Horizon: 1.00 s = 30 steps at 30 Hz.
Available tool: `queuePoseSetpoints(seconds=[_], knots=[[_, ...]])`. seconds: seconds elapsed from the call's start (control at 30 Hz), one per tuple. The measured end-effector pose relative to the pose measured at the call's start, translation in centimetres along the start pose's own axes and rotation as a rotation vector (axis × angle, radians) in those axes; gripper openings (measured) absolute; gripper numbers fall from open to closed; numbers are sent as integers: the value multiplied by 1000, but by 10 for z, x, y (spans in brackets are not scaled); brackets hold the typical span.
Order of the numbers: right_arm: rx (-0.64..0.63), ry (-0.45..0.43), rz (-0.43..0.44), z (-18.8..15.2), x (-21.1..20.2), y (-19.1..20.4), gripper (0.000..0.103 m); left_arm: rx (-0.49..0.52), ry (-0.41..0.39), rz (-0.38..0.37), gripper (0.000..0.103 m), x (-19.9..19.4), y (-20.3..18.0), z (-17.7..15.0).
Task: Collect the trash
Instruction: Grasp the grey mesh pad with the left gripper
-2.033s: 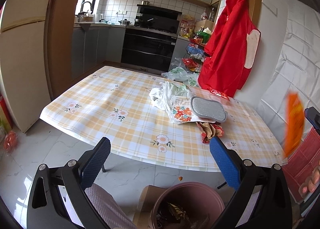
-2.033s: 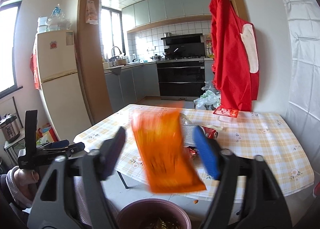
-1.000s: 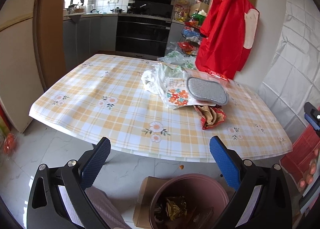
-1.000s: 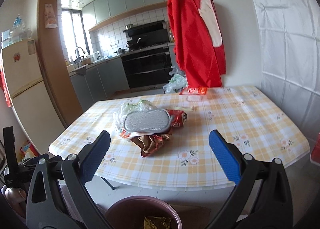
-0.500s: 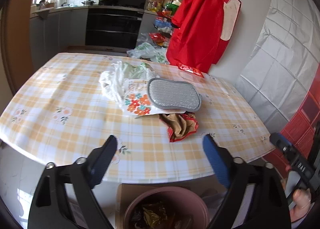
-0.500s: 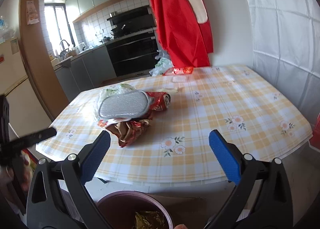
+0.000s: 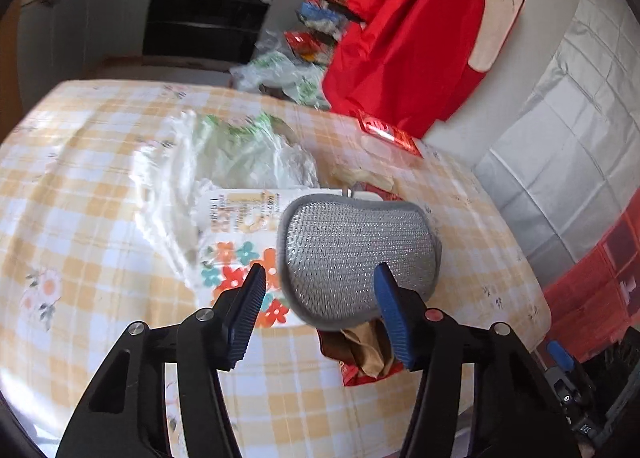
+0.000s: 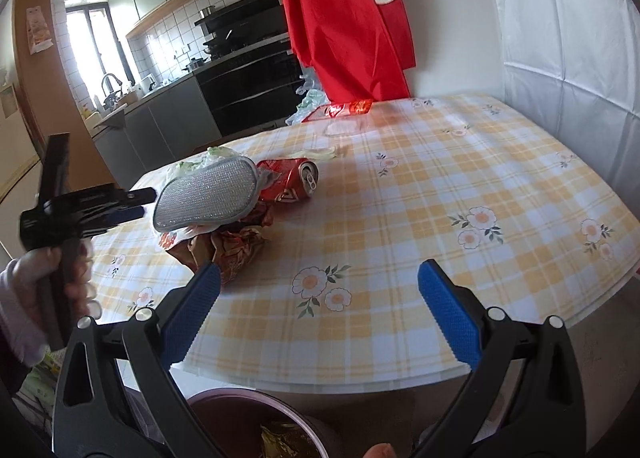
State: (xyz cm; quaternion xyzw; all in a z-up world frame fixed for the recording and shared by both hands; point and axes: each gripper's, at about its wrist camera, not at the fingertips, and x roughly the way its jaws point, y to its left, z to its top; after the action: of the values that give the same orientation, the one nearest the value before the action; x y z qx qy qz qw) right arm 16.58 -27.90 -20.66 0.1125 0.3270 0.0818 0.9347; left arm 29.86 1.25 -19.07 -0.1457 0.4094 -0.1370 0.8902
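A trash pile lies on the yellow checked table [image 8: 460, 186]. On top is a grey mesh pad [image 7: 356, 254], also in the right wrist view [image 8: 206, 194]. Under it are a floral wrapper [image 7: 236, 258], a white plastic bag [image 7: 224, 162], a brown-red wrapper [image 7: 366, 354] and a crushed red can [image 8: 290, 180]. My left gripper [image 7: 320, 298] is open, its fingers either side of the pad's near edge. My right gripper [image 8: 318, 308] is open and empty over the table's near edge, above the maroon bin [image 8: 256, 430].
A red packet [image 7: 390, 134] lies at the table's far edge below a hanging red apron [image 7: 416, 30]. Red crates [image 7: 592, 282] stand at the right. Kitchen counters and an oven [image 8: 244, 90] are behind the table. The left gripper also shows in the right wrist view [image 8: 80, 202].
The orange wrapper left my right gripper and is gone from view. My left gripper moved forward from the bin to the pile and narrowed around the grey pad. The right gripper moved closer to the table.
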Motion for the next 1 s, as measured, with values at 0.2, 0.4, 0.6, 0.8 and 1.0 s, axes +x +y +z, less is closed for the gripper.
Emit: queuePoseSetpoints(seconds=[0.2,0.4,0.6,0.8,1.0], knots=[[-15,36,6,1,20,1,97,-59,35,-80,55,29,20,12],[-9,82,36,-2,37,5,97,1,48,-75,48,38,14,18],[-25,126,49,-9,50,15,97,120,-30,-68,23,16,-9,15],[-37,154,56,-12,53,23,97,192,-88,-154,17,-16,-37,10],[-51,150,46,-11,52,26,97,159,-201,-209,17,-55,-48,15]])
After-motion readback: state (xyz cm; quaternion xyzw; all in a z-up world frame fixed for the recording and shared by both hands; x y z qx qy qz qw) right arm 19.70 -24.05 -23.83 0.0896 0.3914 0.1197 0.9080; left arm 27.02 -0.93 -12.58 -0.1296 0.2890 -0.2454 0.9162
